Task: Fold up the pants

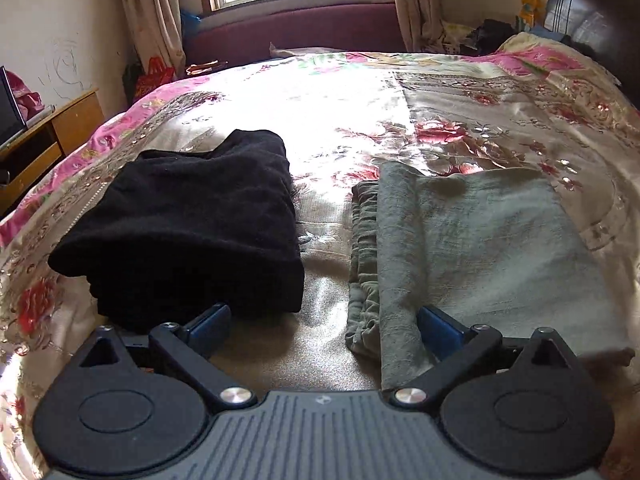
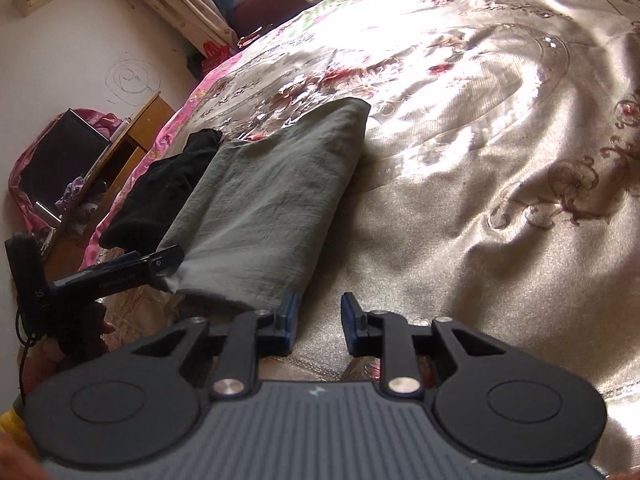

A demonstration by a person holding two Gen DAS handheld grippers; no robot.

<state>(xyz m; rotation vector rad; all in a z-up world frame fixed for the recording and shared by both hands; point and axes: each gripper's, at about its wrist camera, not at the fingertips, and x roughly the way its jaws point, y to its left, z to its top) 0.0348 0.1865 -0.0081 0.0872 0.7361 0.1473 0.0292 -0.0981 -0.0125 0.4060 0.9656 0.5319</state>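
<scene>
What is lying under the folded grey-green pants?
The grey-green pants lie directly on the floral bedspread; its satin shows around them. Whatever is beneath the cloth itself is covered.

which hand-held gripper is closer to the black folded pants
Left. The left hand-held gripper has one finger right at the near edge of the black pants. The right hand-held gripper sits beyond the grey-green pants.

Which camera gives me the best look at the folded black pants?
Left wrist view: the folded black pants lie whole and close. The right wrist view shows only a strip, hidden behind the grey-green folded pants.
</scene>
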